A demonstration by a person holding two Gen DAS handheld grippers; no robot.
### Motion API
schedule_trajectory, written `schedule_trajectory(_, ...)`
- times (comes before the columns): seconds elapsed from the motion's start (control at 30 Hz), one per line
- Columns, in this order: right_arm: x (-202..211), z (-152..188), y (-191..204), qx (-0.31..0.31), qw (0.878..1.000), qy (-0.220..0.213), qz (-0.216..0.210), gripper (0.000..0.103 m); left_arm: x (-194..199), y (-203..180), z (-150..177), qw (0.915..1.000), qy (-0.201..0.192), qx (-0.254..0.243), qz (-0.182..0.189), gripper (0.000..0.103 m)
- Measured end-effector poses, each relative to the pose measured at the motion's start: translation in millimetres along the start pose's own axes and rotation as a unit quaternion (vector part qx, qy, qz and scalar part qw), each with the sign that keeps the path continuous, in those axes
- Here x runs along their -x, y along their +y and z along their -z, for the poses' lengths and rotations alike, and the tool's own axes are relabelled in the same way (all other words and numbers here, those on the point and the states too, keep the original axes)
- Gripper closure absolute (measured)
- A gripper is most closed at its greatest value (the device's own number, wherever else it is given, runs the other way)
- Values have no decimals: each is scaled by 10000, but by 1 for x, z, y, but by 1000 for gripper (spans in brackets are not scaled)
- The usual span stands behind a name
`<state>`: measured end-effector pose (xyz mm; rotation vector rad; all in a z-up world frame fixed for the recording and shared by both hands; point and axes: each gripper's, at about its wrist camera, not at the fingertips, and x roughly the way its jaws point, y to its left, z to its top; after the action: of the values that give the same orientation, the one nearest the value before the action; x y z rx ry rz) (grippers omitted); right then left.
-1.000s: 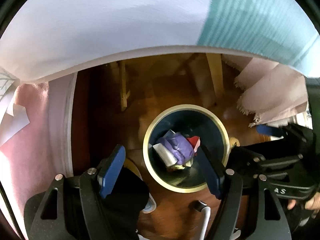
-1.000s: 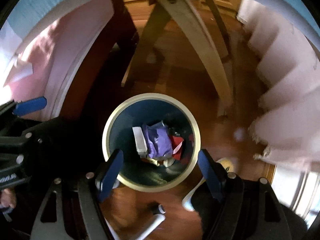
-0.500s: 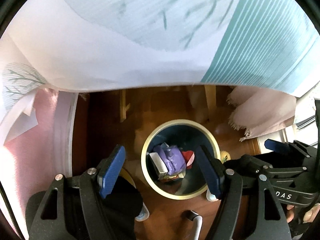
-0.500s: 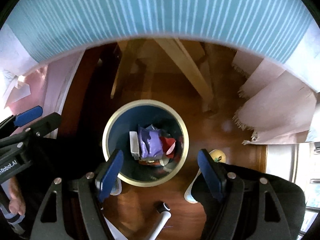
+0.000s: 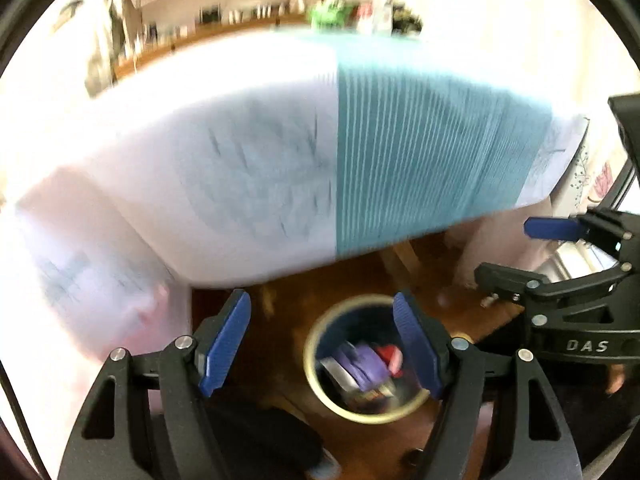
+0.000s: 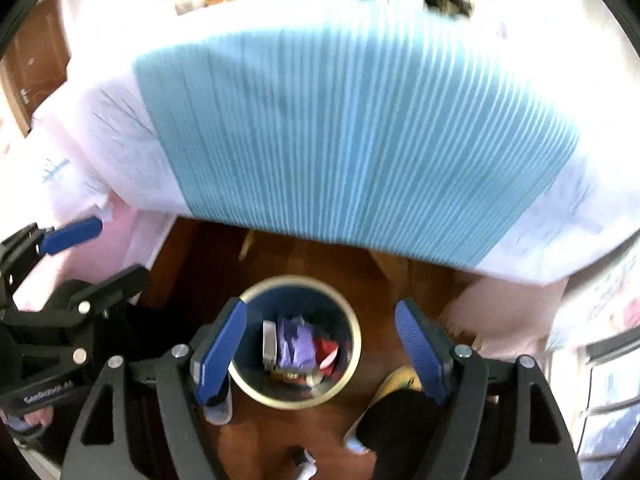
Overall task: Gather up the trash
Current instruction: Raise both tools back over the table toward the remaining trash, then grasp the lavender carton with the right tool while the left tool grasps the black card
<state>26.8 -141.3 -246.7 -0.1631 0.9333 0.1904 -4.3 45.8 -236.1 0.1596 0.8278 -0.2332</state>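
Observation:
A round dark-blue trash bin with a cream rim (image 5: 316, 338) (image 6: 352, 330) stands on the wooden floor below both grippers. It holds a purple wrapper (image 5: 362, 366) (image 6: 294, 342), a red scrap (image 6: 328, 350) and a white piece (image 6: 269, 340). My left gripper (image 5: 322, 340) is open and empty, well above the bin. My right gripper (image 6: 322, 344) is open and empty too, also high above it. Each gripper shows at the edge of the other's view.
A table with a white and teal striped cloth (image 5: 400, 168) (image 6: 352, 140) fills the upper view, its edge over the floor behind the bin. Pink cloth (image 6: 508, 320) hangs at the right. Shelves (image 5: 208, 8) line the far wall. Views are blurred.
Both grippers have risen and tilted up: the bin looks smaller and lower, the tabletop and far room have come into view. Both stay open and empty.

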Motion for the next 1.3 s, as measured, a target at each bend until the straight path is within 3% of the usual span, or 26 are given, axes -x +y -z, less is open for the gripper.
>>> schedule_trajectory(0.37, 79, -64, -23, 24, 9920, -1255, 90, 25, 62, 18, -85, 9926, -1102, -207, -473, 29)
schedule_trajectory(0.43, 86, -81, -30, 44, 9899, -1402, 189, 25, 73, 25, -103, 9906, -1251, -202, -518, 24)
schedule_trajectory(0.67, 95, -132, -72, -60, 9877, -1518, 367, 25, 78, 35, -189, 9873, -1492, -154, -530, 24)
schedule_trajectory(0.77, 87, -157, -102, -273, 9904, -1329, 261, 25, 67, 31, -222, 9891, -1388, -161, -456, 24)
schedule_trajectory(0.93, 73, -191, -151, -924, 9898, -1079, -42, 25, 34, 16, -267, 9948, -1000, -169, 40, 24)
schedule_trajectory(1.1, 44, -228, -200, -1607, 9832, -857, -126, 26, -17, -6, -311, 9981, -495, -181, 320, 24)
schedule_trajectory(1.3, 2, -264, -238, -2293, 9699, -608, -540, 26, -70, -9, -361, 9982, 64, 51, 600, 24)
